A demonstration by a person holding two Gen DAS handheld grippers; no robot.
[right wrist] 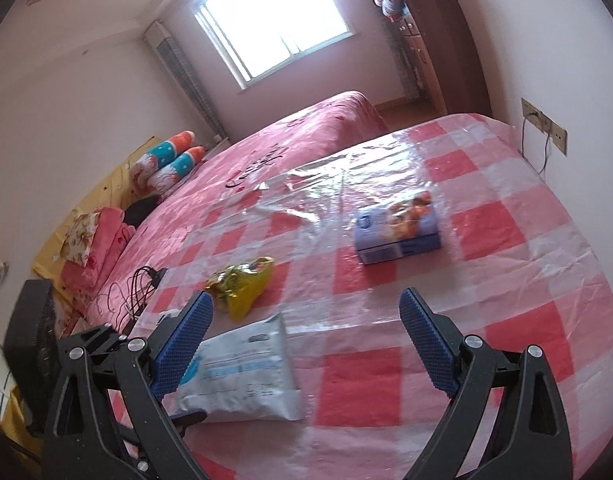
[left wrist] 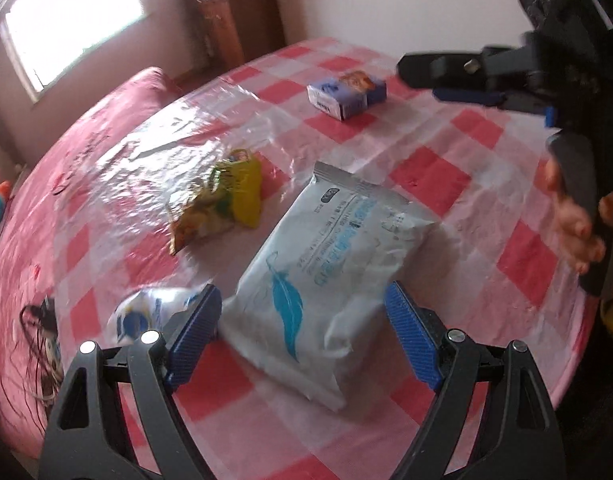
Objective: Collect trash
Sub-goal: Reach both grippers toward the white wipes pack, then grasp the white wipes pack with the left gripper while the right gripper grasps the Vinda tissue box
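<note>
- The white wipes packet (left wrist: 330, 276) lies flat on the red-and-white checked plastic sheet (left wrist: 466, 184), at the near middle, its printed end turned to the far side.
- The left gripper (left wrist: 302, 332) hangs over the packet's near end with its blue pads (left wrist: 410, 344) spread wide to either side. Nothing is between them pressed or held, and they do not touch the packet.
- Just left of the packet sits a crumpled yellow snack bag (left wrist: 226, 204); a small white wrapper (left wrist: 142, 312) lies beside the left pad; a blue carton (left wrist: 346, 94) stands well apart at the far side.
- The right gripper (right wrist: 306, 340) is also wide open and empty, aimed across the sheet toward the carton, the packet low at its left.
- Judged step: the approach to a first pick, most likely the packet.
- The next move calls for lowering the left gripper until the pads straddle the packet's width, then closing; the slippery film and soft bulk could let it slide.
</note>
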